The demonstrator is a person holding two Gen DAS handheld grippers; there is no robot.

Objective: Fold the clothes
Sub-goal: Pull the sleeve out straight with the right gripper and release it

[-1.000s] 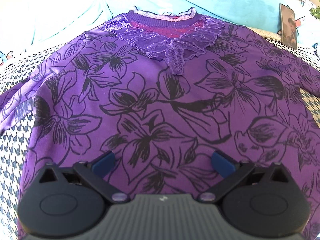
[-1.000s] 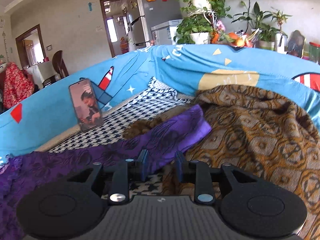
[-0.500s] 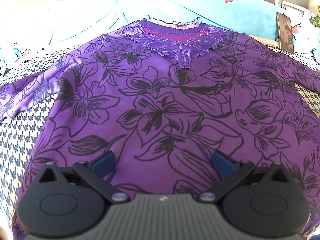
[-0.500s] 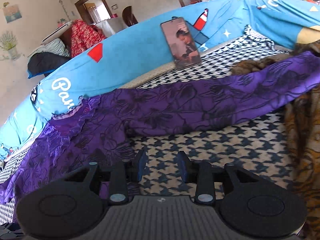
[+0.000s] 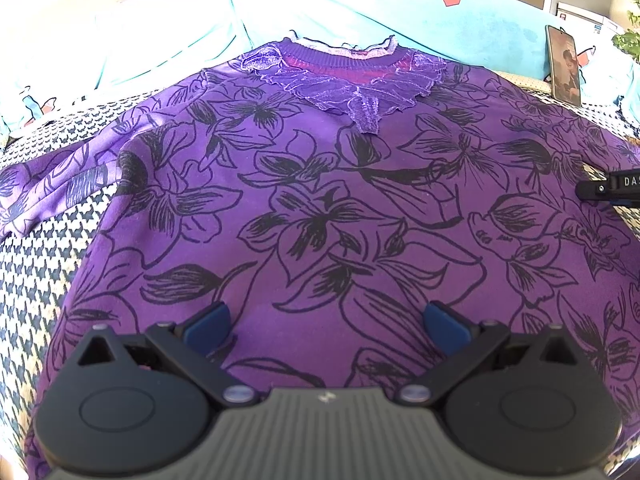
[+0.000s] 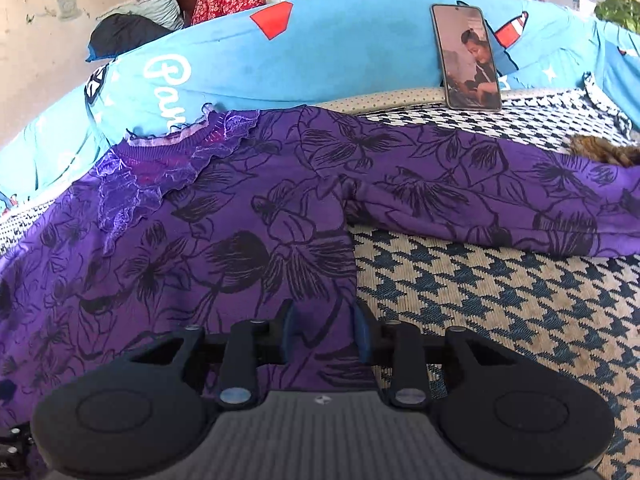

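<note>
The purple floral top (image 5: 320,200) lay spread flat, front up, on the houndstooth cover (image 6: 500,300), sleeves out to either side. The left gripper (image 5: 326,322) stood wide apart over the lower body; the right gripper (image 6: 322,332) was part-open at the side seam. Judged: a side fold awaited, needing a seam pinch. The hem was cut off from view
</note>
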